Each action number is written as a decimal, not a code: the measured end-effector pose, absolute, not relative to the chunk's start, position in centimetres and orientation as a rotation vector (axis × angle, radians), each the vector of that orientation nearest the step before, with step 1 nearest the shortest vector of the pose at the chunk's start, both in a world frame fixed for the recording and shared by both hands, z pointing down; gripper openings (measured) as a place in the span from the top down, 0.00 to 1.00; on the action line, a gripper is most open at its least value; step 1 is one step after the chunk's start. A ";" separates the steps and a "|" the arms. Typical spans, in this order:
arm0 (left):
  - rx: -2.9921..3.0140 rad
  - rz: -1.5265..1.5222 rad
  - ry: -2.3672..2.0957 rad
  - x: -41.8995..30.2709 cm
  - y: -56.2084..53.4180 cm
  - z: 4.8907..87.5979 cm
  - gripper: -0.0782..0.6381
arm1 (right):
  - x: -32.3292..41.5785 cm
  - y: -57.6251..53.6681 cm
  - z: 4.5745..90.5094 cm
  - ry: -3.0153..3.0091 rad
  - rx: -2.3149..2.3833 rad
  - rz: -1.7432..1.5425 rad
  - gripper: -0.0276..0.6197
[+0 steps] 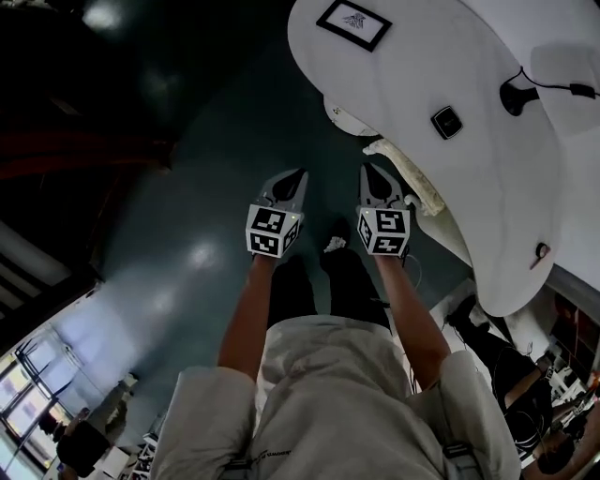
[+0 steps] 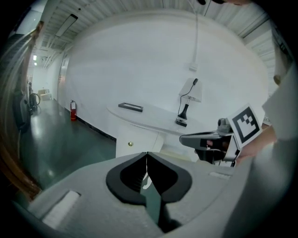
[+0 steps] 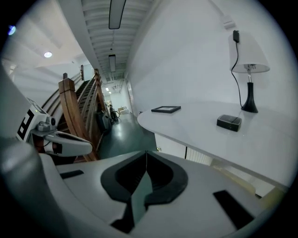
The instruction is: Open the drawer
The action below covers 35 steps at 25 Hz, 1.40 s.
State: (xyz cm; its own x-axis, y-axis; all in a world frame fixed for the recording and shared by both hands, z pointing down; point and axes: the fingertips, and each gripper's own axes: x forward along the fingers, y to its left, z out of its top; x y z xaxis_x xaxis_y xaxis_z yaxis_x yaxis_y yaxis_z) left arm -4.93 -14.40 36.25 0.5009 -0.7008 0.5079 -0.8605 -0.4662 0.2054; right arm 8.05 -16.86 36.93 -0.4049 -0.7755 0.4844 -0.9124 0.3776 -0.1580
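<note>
left gripper [image 1: 298, 174] and right gripper [image 1: 367, 170] are both clenched empty, side by side, pointing toward the white desk [image 1: 422, 66] since nothing is in reach yet. the drawer [image 2: 139, 139], likely the front with 1 brass knob [image 2: 130, 144] under the desktop, sits shut, well apart.

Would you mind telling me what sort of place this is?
Probably a large indoor hall or office lobby: a curved white desk with a lamp, a wooden staircase and a glossy green floor.

On the white curved worktop [image 1: 459, 66] a flat black frame [image 1: 353, 23], a small black box [image 1: 446, 122] and a lamp [image 1: 514, 97] are placed, well apart.
</note>
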 end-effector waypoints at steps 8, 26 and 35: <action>2.307 0.489 -1.232 -6.7 -16.8 45.1 0.88 | 6.2 -20.2 43.6 -2.338 1.457 0.585 0.93; 2.495 0.410 -1.160 -6.4 -25.7 69.3 0.88 | 6.9 -26.8 62.4 -2.386 1.484 0.443 0.93; 2.670 0.482 -1.140 -4.7 -31.5 80.3 0.88 | 6.5 -29.6 71.1 -2.376 1.473 0.279 0.93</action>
State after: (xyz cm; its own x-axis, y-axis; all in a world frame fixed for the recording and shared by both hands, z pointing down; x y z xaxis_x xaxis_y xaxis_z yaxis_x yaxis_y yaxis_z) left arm -4.72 -31.52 80.28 0.6494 -0.6638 0.3710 -0.7285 -0.6830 0.0532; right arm 6.48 -29.62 71.06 -0.4109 -0.8301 0.3770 -0.8948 0.4464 0.0074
